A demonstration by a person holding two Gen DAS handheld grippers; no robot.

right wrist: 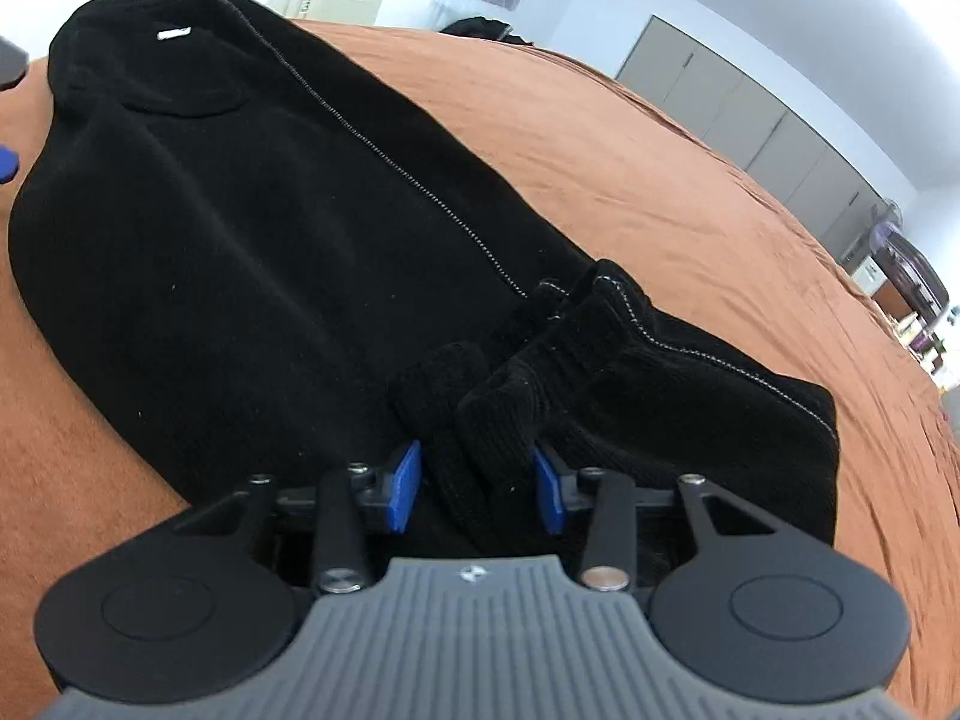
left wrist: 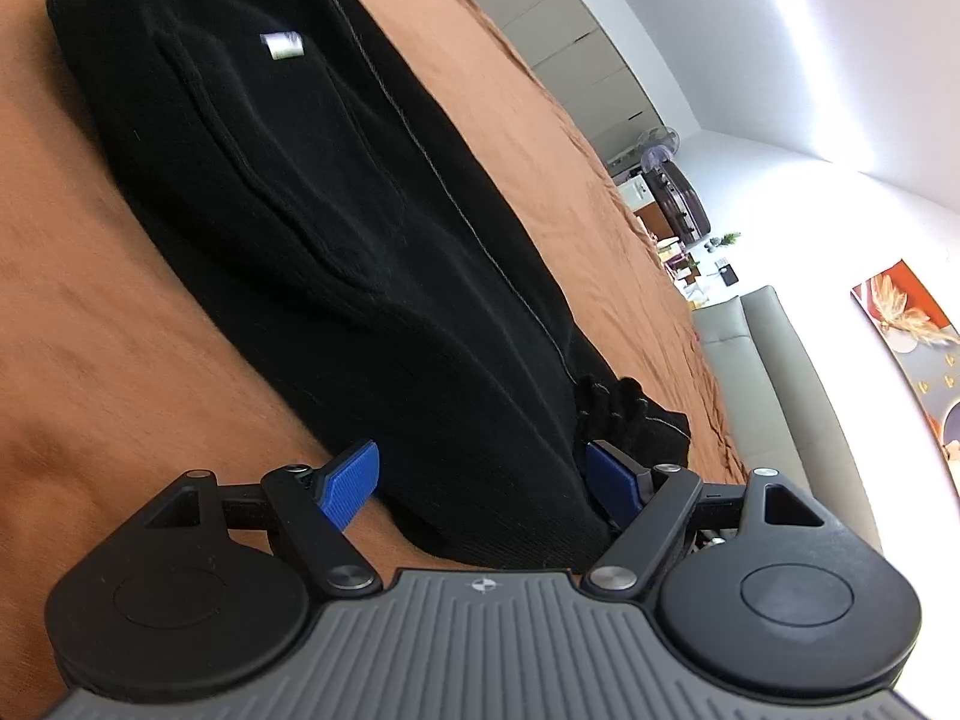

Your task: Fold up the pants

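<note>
Currently the black pants [left wrist: 336, 228] lie flat on the rust-brown bedspread [left wrist: 90, 312], already doubled leg on leg, their long axis running away from both tools toward the far waistband, where a small white label [left wrist: 282, 45] shows. At the left, the left gripper [left wrist: 480, 480] stands wide open, its blue pads [left wrist: 354, 483] straddling the near end of the legs without pressing on the cloth; the fabric sits between and just ahead of them. To the right, the right gripper [right wrist: 477, 489] has its jaws partly closed around the bunched ribbed cuffs [right wrist: 540, 360], though whether the pads actually pinch the cloth cannot be told, since a sliver of gap seems to show on each side. The cuffs point toward the tools and the waistband away, so the coming fold probably carries the near end forward along that axis. The right tool is nearer the cuffs; the left lines up on the leg edge beside them.
</note>
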